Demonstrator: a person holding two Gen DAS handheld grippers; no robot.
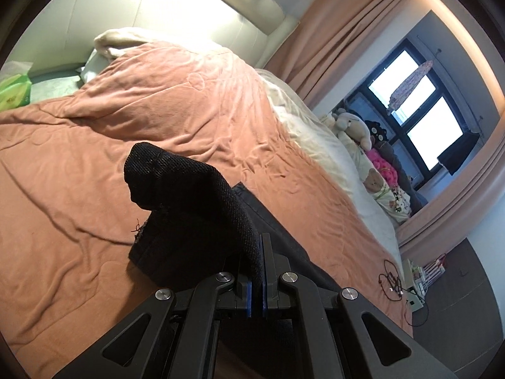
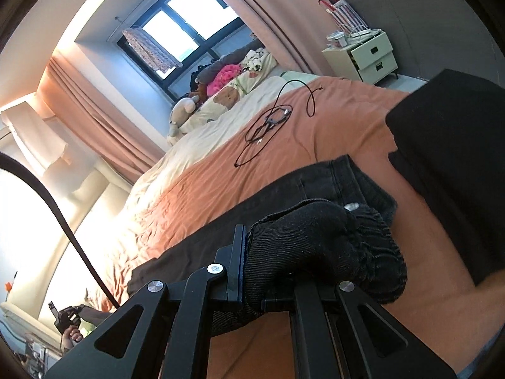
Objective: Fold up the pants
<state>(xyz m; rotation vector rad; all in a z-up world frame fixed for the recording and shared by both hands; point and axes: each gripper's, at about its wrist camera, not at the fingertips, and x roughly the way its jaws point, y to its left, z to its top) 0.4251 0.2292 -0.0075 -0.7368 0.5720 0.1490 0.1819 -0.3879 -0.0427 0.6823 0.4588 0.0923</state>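
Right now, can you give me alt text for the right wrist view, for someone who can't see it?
The right hand-held gripper is shut on a bunched part of black pants, lifted over an orange blanket on a bed. A tangled black cable lies further up the blanket, with stuffed toys below a window and a nightstand beyond.

Black pants (image 2: pixel 318 221), lifted ends bunched, over bed

Both my grippers clamped tight

Left gripper (image 1: pixel 261 246) and right gripper (image 2: pixel 252 240) each pinch black fabric, jaws closed, both pointing slightly downward.
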